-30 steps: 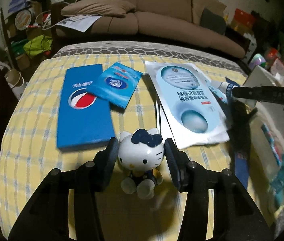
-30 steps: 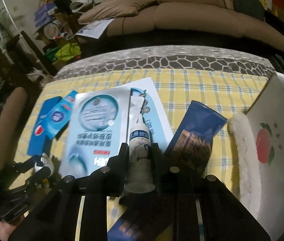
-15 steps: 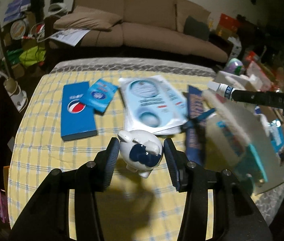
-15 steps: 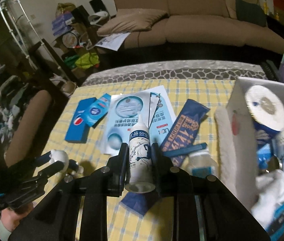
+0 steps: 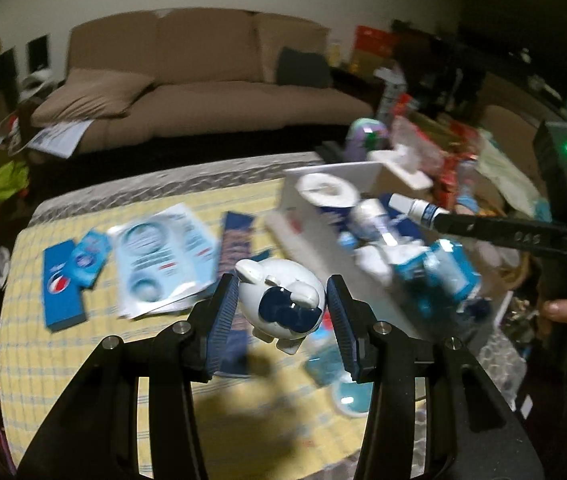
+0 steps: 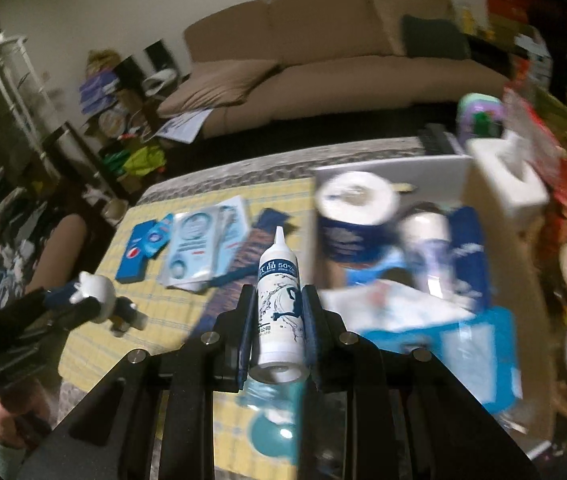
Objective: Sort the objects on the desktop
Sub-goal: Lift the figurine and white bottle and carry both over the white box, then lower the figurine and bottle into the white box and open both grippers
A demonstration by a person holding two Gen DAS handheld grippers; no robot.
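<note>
My left gripper (image 5: 283, 320) is shut on a white cat figurine with a dark blue bow (image 5: 281, 304), tipped on its side and held above the yellow checked table (image 5: 83, 380). The right gripper (image 6: 279, 328) is shut on a white squeeze bottle with a blue label (image 6: 279, 304), nozzle pointing away. In the left wrist view that bottle (image 5: 415, 208) hangs over the white storage box (image 5: 335, 176) at the right. In the right wrist view the figurine (image 6: 95, 296) shows at the left.
On the table lie a blue Pepsi box (image 5: 59, 284), a small blue sachet (image 5: 91, 258), pale face-mask packets (image 5: 163, 256) and a dark blue snack pack (image 5: 235, 236). The box holds a toilet roll (image 6: 357, 196) and blue packs. A tissue box (image 6: 507, 176), clutter and a brown sofa (image 5: 203, 80) stand behind.
Both grippers have risen and swung to the right with their loads; the storage box has come into view. The figurine has tipped from upright onto its side.
</note>
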